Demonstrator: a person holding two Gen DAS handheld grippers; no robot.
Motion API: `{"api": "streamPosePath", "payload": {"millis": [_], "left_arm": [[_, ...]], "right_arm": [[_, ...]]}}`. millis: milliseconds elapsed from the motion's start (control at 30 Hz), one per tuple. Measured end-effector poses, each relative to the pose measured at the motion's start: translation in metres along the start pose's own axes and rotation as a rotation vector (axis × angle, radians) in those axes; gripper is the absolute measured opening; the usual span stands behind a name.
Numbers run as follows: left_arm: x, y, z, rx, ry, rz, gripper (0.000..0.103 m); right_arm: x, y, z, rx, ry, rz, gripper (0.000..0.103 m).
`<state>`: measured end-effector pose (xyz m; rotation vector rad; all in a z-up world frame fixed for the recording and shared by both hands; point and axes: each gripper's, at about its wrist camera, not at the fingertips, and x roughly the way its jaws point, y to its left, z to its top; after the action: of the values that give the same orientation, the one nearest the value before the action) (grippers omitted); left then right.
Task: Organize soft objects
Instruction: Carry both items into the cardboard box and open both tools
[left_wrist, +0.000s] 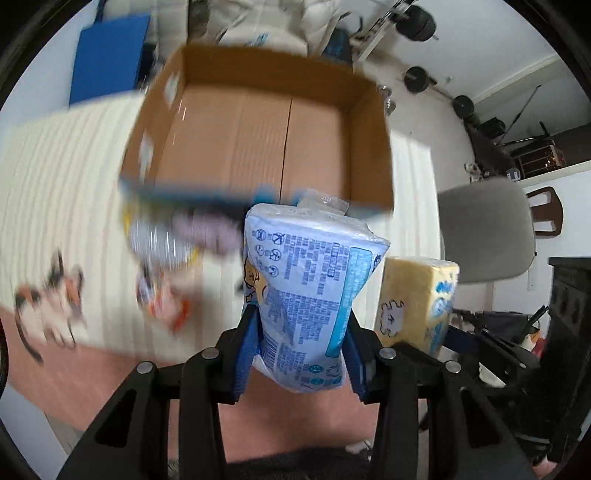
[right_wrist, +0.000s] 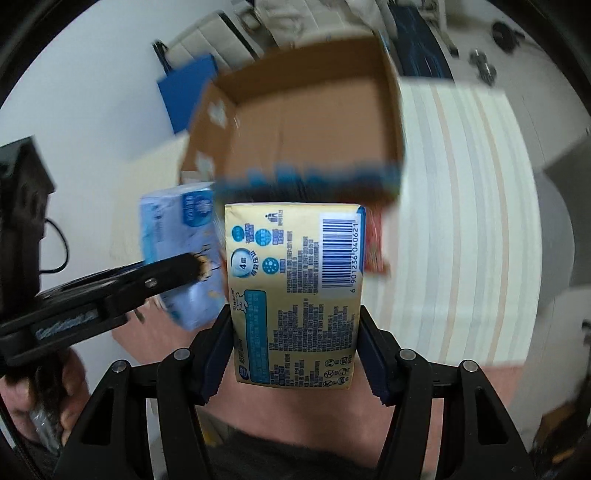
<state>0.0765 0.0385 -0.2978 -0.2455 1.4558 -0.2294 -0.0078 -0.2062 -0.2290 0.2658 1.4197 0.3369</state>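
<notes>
- My right gripper (right_wrist: 295, 350) has its blue pads pressed on both sides of a yellow tissue pack (right_wrist: 295, 295), which I see upright with its barcode at the upper right.
- At twelve o'clock beyond the pack sits an open cardboard box (right_wrist: 303, 122), blurred, with its brown floor bare.
- At nine o'clock my left gripper (right_wrist: 110, 291) reaches in, clamped on a light blue tissue pack (right_wrist: 177, 236) just beside the yellow one.
- At three o'clock a striped white cloth (right_wrist: 461, 221) covers the surface.
- At seven o'clock I can make out a hand (right_wrist: 48, 402) around the left gripper's handle.
- A red packet (right_wrist: 375, 243) peeks out behind the yellow pack's right edge.
</notes>
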Motion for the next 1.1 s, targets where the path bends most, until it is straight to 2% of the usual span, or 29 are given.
{"api": "streamPosePath", "payload": {"millis": [67,100,167,200,233,300,367,400,467,600,767,800,900,1000,1033,1067,1100], "left_arm": [[0.015,0.008,0.047,0.012,-0.003,0.003,0.040],[0.028,-0.001,0.070,0.007,0.009,-0.004,0.040],[0.051,0.014,0.108,-0.011,0.057,-0.034,0.040],[0.038,0.007,0.128,-0.018,0.074,-0.042,0.040],[0.054,0.014,0.145,-0.022,0.095,-0.044,0.040],[0.032,-0.025,0.171,-0.030,0.134,-0.044,0.040],[0.058,-0.022,0.198,-0.048,0.181,-0.059,0.040],[0.065,-0.029,0.211,-0.050,0.202,-0.064,0.040],[0.085,-0.030,0.225,-0.042,0.238,-0.063,0.040],[0.108,-0.041,0.245,-0.027,0.287,-0.070,0.040],[0.124,-0.052,0.263,-0.001,0.322,-0.082,0.042],[0.125,-0.055,0.268,0.008,0.325,-0.073,0.042],[0.123,-0.062,0.269,0.031,0.333,-0.035,0.045],[0.115,-0.058,0.272,0.017,0.328,-0.028,0.059],[0.112,-0.056,0.273,0.028,0.317,-0.007,0.072],[0.104,-0.057,0.271,0.041,0.299,0.005,0.080],[0.099,-0.055,0.272,0.051,0.291,0.015,0.082]], "right_arm": [[-0.005,0.004,0.028,-0.014,-0.049,-0.041,0.065],[-0.002,0.004,0.044,-0.016,-0.062,-0.063,0.065],[0.019,0.001,0.073,0.005,-0.055,-0.086,0.065],[0.025,-0.001,0.090,0.017,-0.044,-0.091,0.065],[0.029,-0.006,0.109,0.021,-0.032,-0.100,0.065],[0.050,-0.016,0.132,0.030,-0.016,-0.146,0.065],[0.080,-0.026,0.157,0.039,0.010,-0.169,0.065],[0.072,-0.022,0.186,0.039,0.018,-0.175,0.065],[0.081,-0.021,0.212,0.039,0.036,-0.194,0.065],[0.100,-0.023,0.243,0.048,0.067,-0.221,0.065],[0.122,-0.024,0.275,0.036,0.083,-0.282,0.065],[0.126,-0.021,0.293,0.017,0.074,-0.306,0.065],[0.128,-0.022,0.297,0.022,0.091,-0.291,0.066],[0.122,-0.021,0.303,0.024,0.087,-0.319,0.069],[0.120,-0.020,0.304,0.022,0.087,-0.331,0.076],[0.117,-0.020,0.303,0.022,0.085,-0.331,0.080],[0.114,-0.020,0.302,0.025,0.087,-0.327,0.080]]}}
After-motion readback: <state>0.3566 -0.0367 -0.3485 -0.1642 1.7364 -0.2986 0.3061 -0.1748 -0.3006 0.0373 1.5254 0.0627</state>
